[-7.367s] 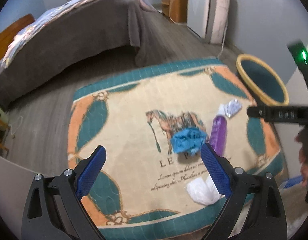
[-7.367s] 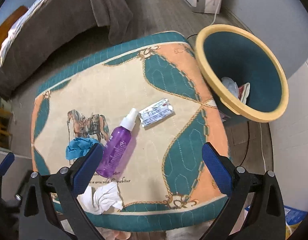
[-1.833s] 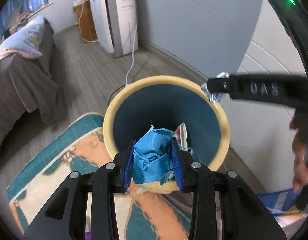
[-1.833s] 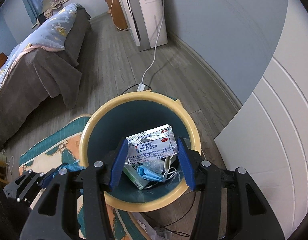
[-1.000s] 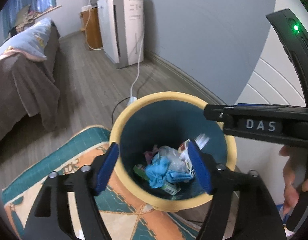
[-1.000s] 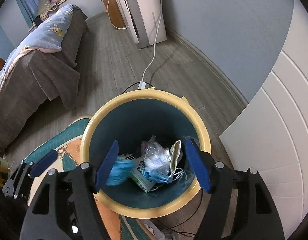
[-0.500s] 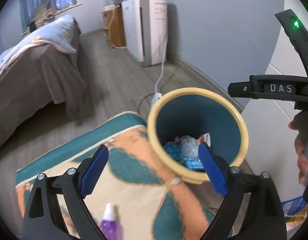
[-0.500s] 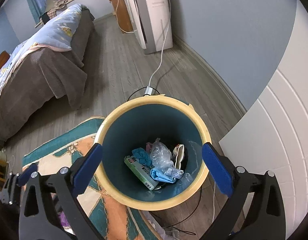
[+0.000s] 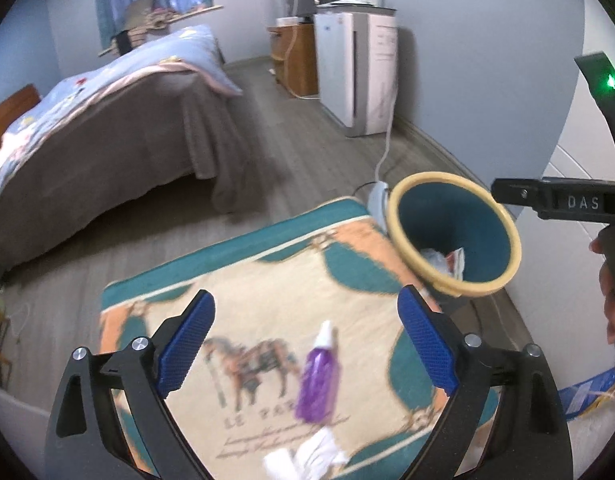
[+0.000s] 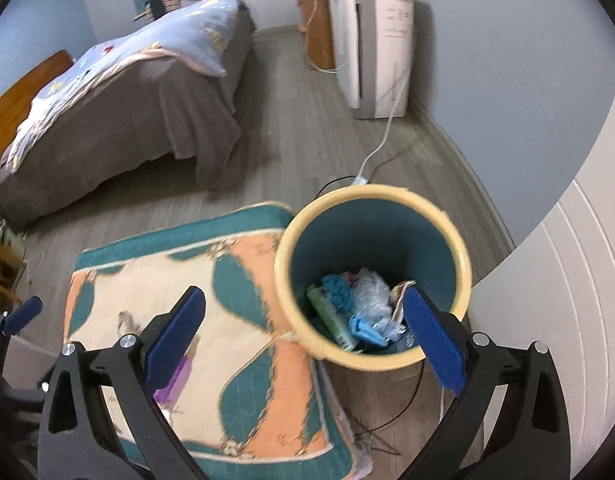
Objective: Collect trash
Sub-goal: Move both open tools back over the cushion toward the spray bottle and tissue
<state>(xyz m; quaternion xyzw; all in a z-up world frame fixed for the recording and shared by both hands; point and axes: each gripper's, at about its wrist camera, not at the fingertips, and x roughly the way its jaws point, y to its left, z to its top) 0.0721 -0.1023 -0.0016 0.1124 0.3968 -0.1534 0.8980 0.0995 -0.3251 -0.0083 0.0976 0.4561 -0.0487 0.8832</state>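
Left-wrist view: my left gripper (image 9: 305,340) stands with its blue pads wide apart and nothing between them. A moment ago these pads were clamped on a crumpled blue wad above the bin; that wad is now inside the bin (image 9: 395,216), which sits at the right of the frame, just beside the patterned mat (image 9: 267,280). The view has swung back from the bin toward the mat.

Lower centre of the same view: a purple spray bottle (image 9: 319,380) lies on the mat, and a white crumpled tissue (image 9: 307,456) lies just below it, near the bottom edge.

Right-wrist view: my right gripper (image 10: 307,340) is likewise spread fully and empty. It earlier gripped a silver foil packet; the packet has been dropped among the trash (image 10: 359,308) at the bottom of the bin (image 10: 291,248), lower centre-right of the frame. The blue wad is visible there among a green box and clear plastic.

Interpretation: two pieces have been delivered and both tools are free. I judge the white tissue to be the next piece to collect; whether the bottle counts as trash I cannot tell.
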